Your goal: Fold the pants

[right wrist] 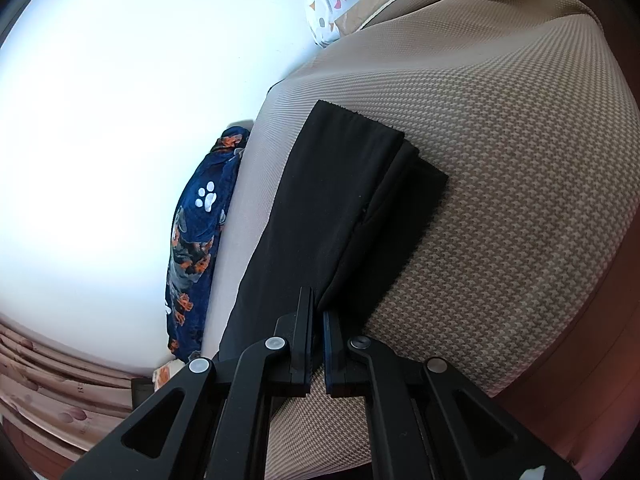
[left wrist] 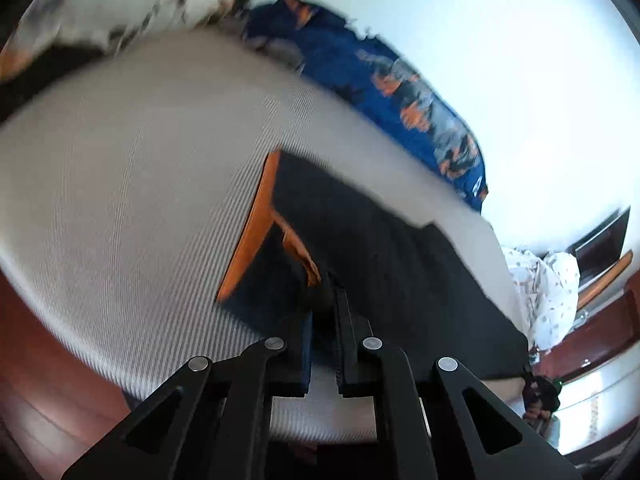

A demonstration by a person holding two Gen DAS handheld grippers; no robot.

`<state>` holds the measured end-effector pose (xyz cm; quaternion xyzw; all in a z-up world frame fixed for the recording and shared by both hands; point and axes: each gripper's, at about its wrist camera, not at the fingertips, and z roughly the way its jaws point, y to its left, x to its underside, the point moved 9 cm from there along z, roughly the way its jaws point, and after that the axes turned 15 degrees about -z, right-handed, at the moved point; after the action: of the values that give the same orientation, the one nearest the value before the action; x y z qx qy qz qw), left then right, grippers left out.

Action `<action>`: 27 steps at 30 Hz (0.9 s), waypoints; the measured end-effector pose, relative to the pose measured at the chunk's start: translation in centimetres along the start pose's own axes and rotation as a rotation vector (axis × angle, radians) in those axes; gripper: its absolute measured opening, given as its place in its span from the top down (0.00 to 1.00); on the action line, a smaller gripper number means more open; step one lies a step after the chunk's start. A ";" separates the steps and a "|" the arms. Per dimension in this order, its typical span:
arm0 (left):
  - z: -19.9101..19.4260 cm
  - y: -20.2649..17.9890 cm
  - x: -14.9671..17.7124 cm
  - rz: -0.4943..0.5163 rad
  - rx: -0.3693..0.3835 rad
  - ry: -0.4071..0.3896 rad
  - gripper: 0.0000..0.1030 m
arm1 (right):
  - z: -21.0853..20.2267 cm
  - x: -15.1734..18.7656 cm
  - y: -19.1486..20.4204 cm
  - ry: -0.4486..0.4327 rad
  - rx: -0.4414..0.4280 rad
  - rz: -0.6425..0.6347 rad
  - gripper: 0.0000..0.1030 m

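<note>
My left hand-held gripper (left wrist: 323, 280), low in the centre of its frame, has its jaws drawn together on the near edge of the black fabric pants (left wrist: 400, 256), pinching cloth just beside the orange waistband trim (left wrist: 252, 224). The right hand-held gripper (right wrist: 317, 312), also at lower centre of its frame, is closed too, and its tips bite the near edge of the same pants (right wrist: 320, 200) where two layers meet.

The pants lie stretched along the beige woven mattress (right wrist: 500, 200), running from the lower middle toward the upper middle of the right view.

I judge the risks as these. Both grips sit right at the cloth's edge, so a quick lift could let the fabric slip out, especially on the left, where the picture is smeared and I cannot tell how deep the bite goes. The right tips may hold only one of the two layers; then the lower leg would stay behind and the fold would come out crooked. If I carry the two ends unevenly, the legs would skew.

The left view alone shows the orange trim and the white speckled cloth (left wrist: 548, 296) at its right edge. The right view alone shows the stacked leg ends (right wrist: 400, 152) offset from one another. A blue patterned blanket (right wrist: 200, 232) lies along the wall in both.
</note>
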<state>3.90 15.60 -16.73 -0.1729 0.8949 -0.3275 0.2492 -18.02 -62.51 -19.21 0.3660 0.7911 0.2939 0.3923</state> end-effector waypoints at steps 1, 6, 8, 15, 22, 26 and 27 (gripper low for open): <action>-0.1 -0.4 -0.9 0.014 -0.010 -0.034 0.91 | 0.0 0.0 0.1 0.000 -0.005 -0.002 0.97; 2.0 2.9 -0.4 -0.030 -0.056 0.030 0.92 | 0.5 0.4 0.6 0.012 -0.026 -0.029 0.97; 2.8 4.9 0.7 -0.079 -0.040 0.052 0.92 | 0.3 0.2 0.4 0.012 -0.038 -0.015 0.98; 1.6 2.5 0.7 0.023 -0.008 0.020 0.91 | -0.1 -0.2 1.6 0.007 0.027 -0.135 0.94; 2.0 2.0 0.8 0.049 -0.032 0.018 0.91 | -0.7 -0.5 2.3 -0.007 0.055 -0.191 0.96; 2.1 2.0 1.0 0.080 -0.055 0.017 0.91 | -1.6 -0.9 1.8 -0.005 0.086 -0.220 0.97; 2.2 2.1 1.1 0.081 -0.058 0.021 0.90 | -1.5 -0.9 1.2 0.006 0.089 -0.201 0.96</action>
<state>3.95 15.50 -19.97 -0.1404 0.9128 -0.2926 0.2478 -18.50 -62.84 -17.19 0.3010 0.8373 0.2185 0.4008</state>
